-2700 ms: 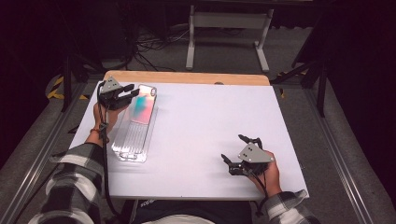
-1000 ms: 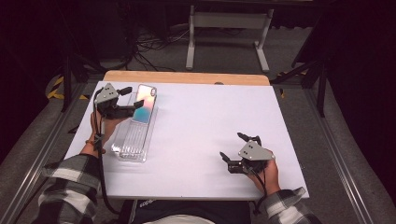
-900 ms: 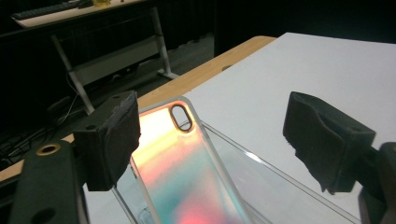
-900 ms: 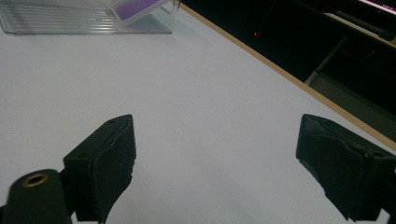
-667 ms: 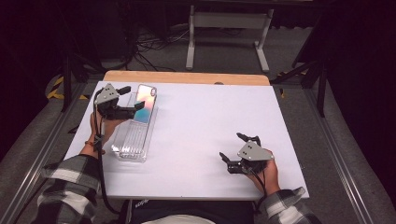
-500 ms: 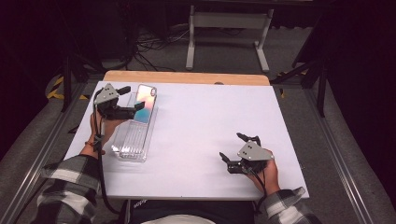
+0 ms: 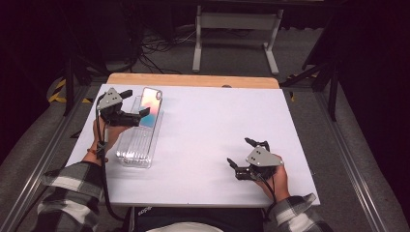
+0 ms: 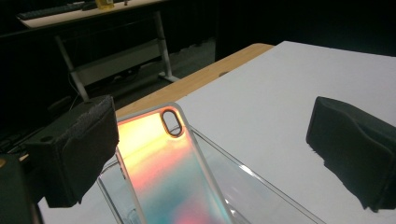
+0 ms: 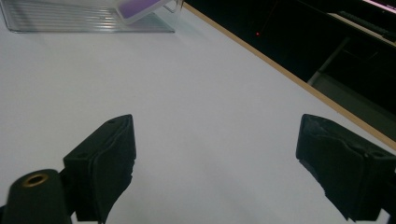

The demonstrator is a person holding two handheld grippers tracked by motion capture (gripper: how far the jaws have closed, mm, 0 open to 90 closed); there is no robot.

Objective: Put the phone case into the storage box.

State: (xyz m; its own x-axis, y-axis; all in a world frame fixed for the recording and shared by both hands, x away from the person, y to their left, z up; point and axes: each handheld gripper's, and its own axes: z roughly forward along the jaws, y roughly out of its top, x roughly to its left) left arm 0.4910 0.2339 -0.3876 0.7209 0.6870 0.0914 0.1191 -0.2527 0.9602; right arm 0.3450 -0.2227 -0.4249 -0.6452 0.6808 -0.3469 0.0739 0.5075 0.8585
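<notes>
An iridescent phone case (image 7: 151,104) leans tilted against the far end of a clear ribbed tray (image 7: 137,150) at the table's left. My left gripper (image 7: 137,102) is at that end of the tray. In the left gripper view the case (image 8: 173,168) stands between the two pads. The left pad (image 8: 79,149) is right beside its edge and the right pad (image 8: 350,149) is far off it. These jaws have just been opening and now stand open. My right gripper (image 7: 240,152) rests open near the front right of the table, with only bare tabletop between its pads (image 9: 107,158).
The white tabletop (image 7: 217,121) spreads wide between the two hands. A wooden strip (image 7: 193,79) runs along its far edge. Beyond it lie a dark floor with cables and a white desk frame (image 7: 237,24). Metal rails flank the table.
The left gripper's jaws have spread apart and let go of the case, which stays leaning in the tray. Earlier, that hand came nearer from the far left corner. The right gripper has kept still.
</notes>
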